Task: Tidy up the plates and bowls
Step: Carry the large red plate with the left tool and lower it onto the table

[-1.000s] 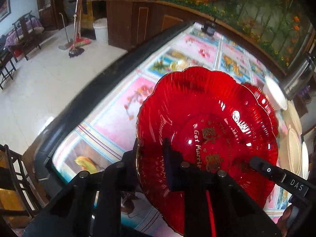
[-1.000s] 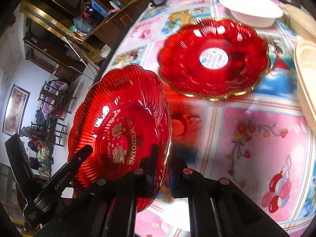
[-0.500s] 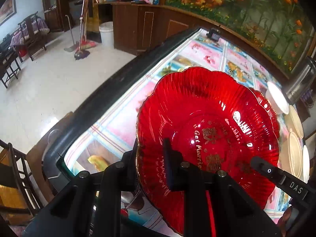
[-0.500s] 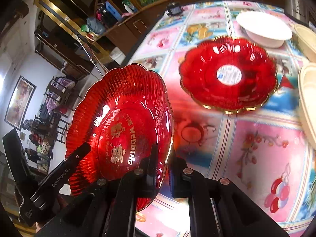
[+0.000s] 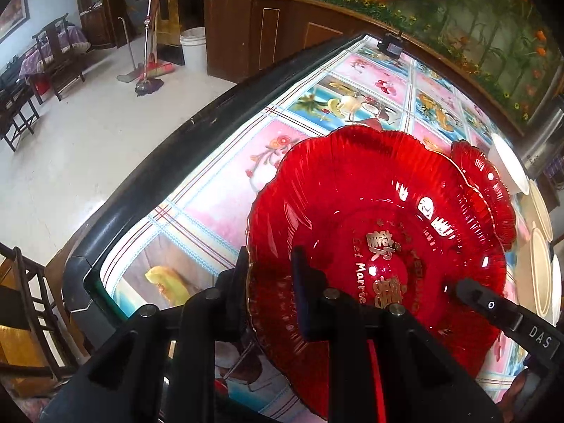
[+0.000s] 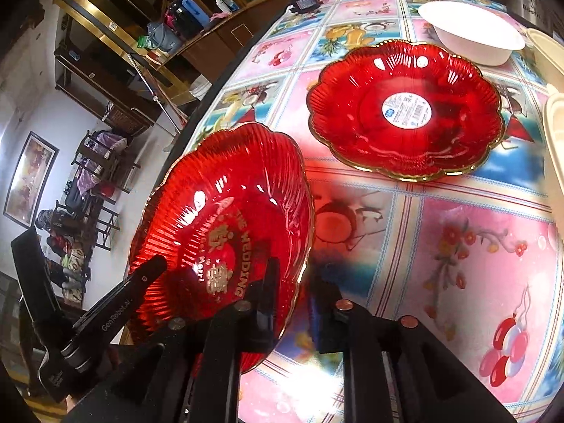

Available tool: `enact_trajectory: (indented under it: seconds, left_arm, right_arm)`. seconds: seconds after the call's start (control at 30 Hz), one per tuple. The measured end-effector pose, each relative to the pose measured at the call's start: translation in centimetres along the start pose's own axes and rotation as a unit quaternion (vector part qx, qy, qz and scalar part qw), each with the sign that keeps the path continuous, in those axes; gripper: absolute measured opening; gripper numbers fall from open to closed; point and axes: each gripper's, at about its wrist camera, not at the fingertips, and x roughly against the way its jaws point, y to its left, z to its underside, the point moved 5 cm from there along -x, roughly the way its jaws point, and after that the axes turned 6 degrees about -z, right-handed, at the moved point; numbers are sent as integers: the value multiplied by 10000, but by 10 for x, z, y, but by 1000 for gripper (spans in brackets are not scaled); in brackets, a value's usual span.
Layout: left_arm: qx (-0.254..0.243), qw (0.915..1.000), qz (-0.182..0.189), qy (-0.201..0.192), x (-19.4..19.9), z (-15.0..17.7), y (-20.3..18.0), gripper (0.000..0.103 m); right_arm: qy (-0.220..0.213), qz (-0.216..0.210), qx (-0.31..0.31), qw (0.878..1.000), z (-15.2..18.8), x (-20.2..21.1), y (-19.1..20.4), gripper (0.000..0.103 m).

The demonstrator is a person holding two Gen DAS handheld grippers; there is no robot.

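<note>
Left wrist view: the left gripper [image 5: 269, 290] straddles the near rim of a scalloped, translucent red plate with gold lettering [image 5: 380, 232], tilted above the flower-printed tablecloth [image 5: 225, 190]; its jaws are easing open, rim between them.

Right wrist view: the right gripper [image 6: 294, 287] is opening too, its right finger [image 6: 322, 308] clear of the rim. A second red plate with a white sticker [image 6: 405, 109] lies ahead beside a white bowl [image 6: 472, 31]. This looks like a hand-over or release; next, carry the plate onto its twin.
</note>
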Motion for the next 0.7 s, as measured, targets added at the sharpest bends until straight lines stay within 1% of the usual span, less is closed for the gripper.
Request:
enact_trajectory:
  seconds: [0.07, 0.1, 0.13, 0.17, 0.2, 0.23, 0.27, 0.33, 0.37, 0.4, 0.5, 0.53, 0.7]
  left_arm:
    - [-18, 9999, -136, -91, 5, 0, 2, 36]
    - [-1, 9998, -163, -131, 8, 0, 4, 54]
    - [58, 9996, -157, -221, 13, -2, 6, 64]
    - [117, 9993, -195, -311, 18, -2, 9, 67]
    - [146, 9990, -227, -368, 21, -2, 11, 67]
    - [159, 9987, -240, -429, 26, -3, 12, 67]
    - [151, 9984, -240, -485, 31, -4, 13, 67]
    - [159, 9979, -274, -565, 38, -6, 16, 69]
    - [176, 9976, -277, -609, 41, -8, 16, 70]
    - [190, 9973, -280, -653, 44, -9, 16, 75]
    - [190, 9958, -304, -846, 56, -14, 14, 77]
    - [172, 9956, -298, -872, 58, -15, 12, 77]
    - [-80, 9946, -231, -1006, 69, -24, -11, 77]
  right_arm:
    - [14, -45, -40, 10000, 1, 1, -2, 19]
    - [-10, -62, -57, 10000, 1, 2, -3, 24]
    - [-38, -85, -74, 9999, 2, 6, -2, 30]
    - [-56, -117, -82, 9999, 1, 7, -3, 32]
    - [-114, -176, -96, 9997, 0, 11, -3, 38]
    - [-176, -197, -110, 9996, 0, 14, -4, 45]
    - [-251, -210, -123, 9994, 0, 19, -4, 50]
    - [-435, -296, -169, 9985, -2, 30, -6, 66]
    - [-494, -339, -191, 9980, -3, 34, -7, 68]
    - [-587, -389, -229, 9973, -4, 40, -9, 71]
    - [-863, -481, -404, 9943, -5, 56, -16, 83]
    - [-904, -506, -450, 9936, -5, 59, -18, 85]
    - [-1057, -723, -790, 9886, -8, 74, -35, 85]
